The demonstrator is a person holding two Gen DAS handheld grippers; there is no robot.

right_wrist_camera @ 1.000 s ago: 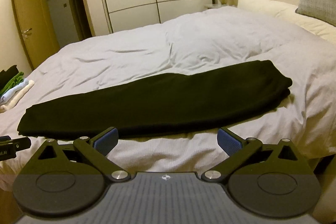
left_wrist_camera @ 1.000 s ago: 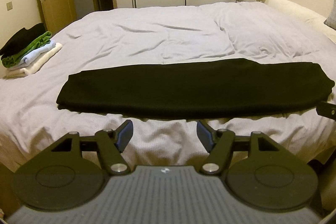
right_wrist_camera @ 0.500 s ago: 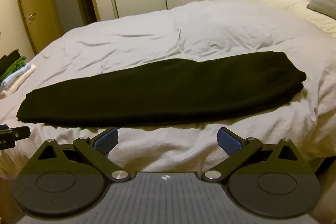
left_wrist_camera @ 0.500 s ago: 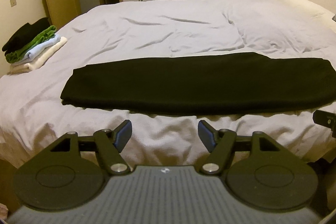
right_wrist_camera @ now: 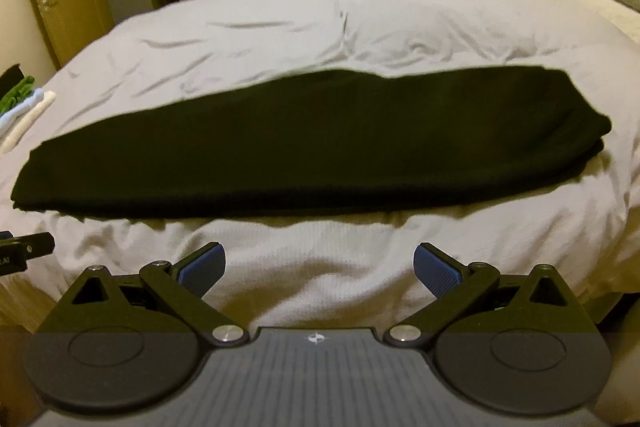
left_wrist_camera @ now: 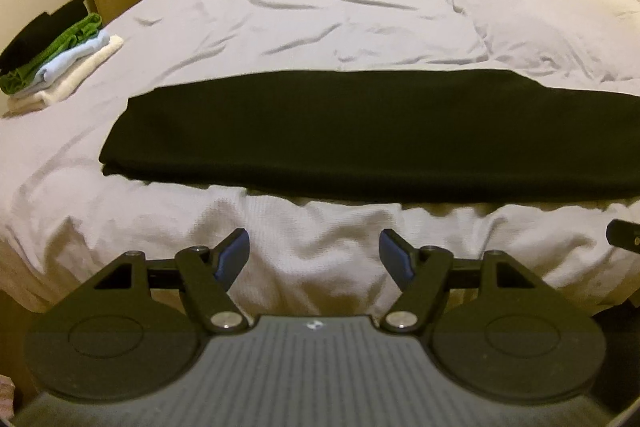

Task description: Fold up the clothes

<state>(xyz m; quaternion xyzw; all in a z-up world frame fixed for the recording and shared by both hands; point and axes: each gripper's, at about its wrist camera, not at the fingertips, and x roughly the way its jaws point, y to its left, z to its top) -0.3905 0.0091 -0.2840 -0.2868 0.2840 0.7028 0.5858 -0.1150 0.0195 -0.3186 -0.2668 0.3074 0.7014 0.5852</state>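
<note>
Black cloth (left_wrist_camera: 360,135) lies long and flat across the middle of the bed (left_wrist_camera: 320,27).
It looks soft and floppy; both empty claws, left claw (left_wrist_camera: 314,254) and right claw (right_wrist_camera: 319,269), are apart, so pinch its ends.

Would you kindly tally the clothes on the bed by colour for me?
Black: 2, the long garment laid across the bed and the top of the pile
Green: 1
Light blue: 1
Cream: 1
Total: 5
</note>
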